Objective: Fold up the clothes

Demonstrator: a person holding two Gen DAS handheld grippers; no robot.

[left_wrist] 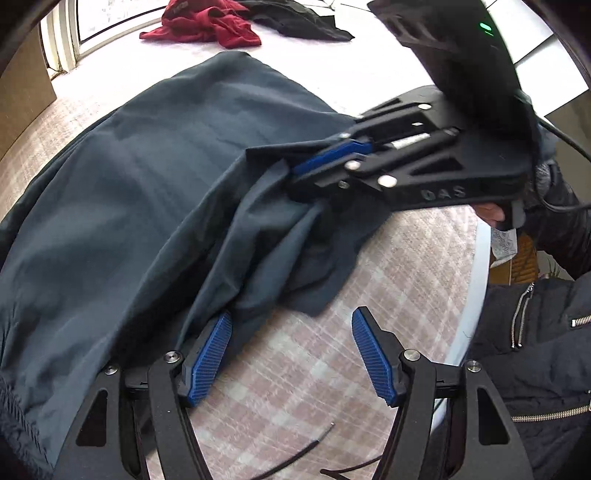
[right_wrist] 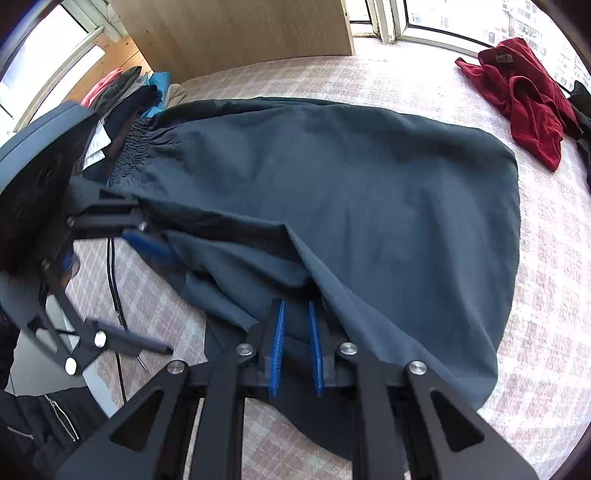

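A large dark slate-blue garment of thin woven cloth with an elastic gathered waistband [right_wrist: 332, 206] lies spread over the pink-and-white checked bed cover [right_wrist: 535, 295], and everything else is best placed against it. The right gripper [right_wrist: 297, 347] sits at the garment's near edge with its blue ribbed pads drawn close together on a bunched fold of the cloth, so it is pinching the fabric. The left gripper [left_wrist: 291, 354] hangs just off that same near edge, its pads standing well apart with only checked cover between them; one pad lies against the cloth's hem, gripping nothing. Beyond the garment's far edge lie a crumpled red garment [left_wrist: 207, 24] and a black one [left_wrist: 295, 18], and past its waistband end sits a heap of mixed clothes [right_wrist: 140, 92]. The step in hand looks like securing the near edge before a first fold: one corner is caught, the other is not. The next move likely calls for the left gripper to reach in over the loose hem, close on it, and then for both to lift together and carry the edge across the garment.
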